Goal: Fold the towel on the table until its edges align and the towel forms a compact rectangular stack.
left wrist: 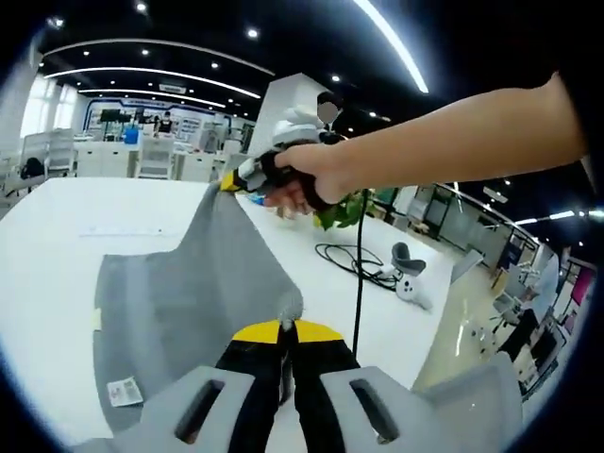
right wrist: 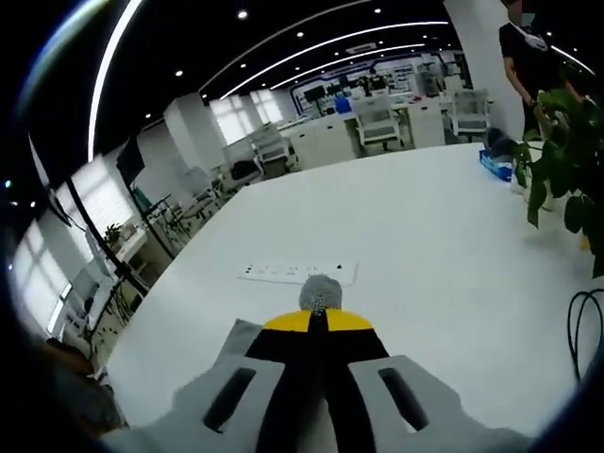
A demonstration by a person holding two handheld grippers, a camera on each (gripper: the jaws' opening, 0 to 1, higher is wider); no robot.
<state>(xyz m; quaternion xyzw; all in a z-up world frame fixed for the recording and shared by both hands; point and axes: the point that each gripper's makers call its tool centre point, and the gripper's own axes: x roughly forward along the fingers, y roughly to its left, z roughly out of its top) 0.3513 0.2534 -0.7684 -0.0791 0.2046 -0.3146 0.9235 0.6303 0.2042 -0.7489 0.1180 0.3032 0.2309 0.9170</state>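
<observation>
Towel: grey rectangular cloth towel (left wrist: 193,283), lifted off white desk (left wrist: 57,236), white label near edge.
Left tool (left wrist: 286,329): pinched on towel corner.
Right tool (right wrist: 318,318): pinched on towel corner.

Probably open-plan office: desks (right wrist: 326,140), chairs (right wrist: 377,118)

Two gripper-mounted views, low and close over the white table (left wrist: 57,217).
Left gripper view faces across the grey towel (left wrist: 189,293) toward the right gripper (left wrist: 231,181); right gripper view faces a power strip (right wrist: 297,273); shared: tabletop, towel, potted plant (right wrist: 562,156).
</observation>
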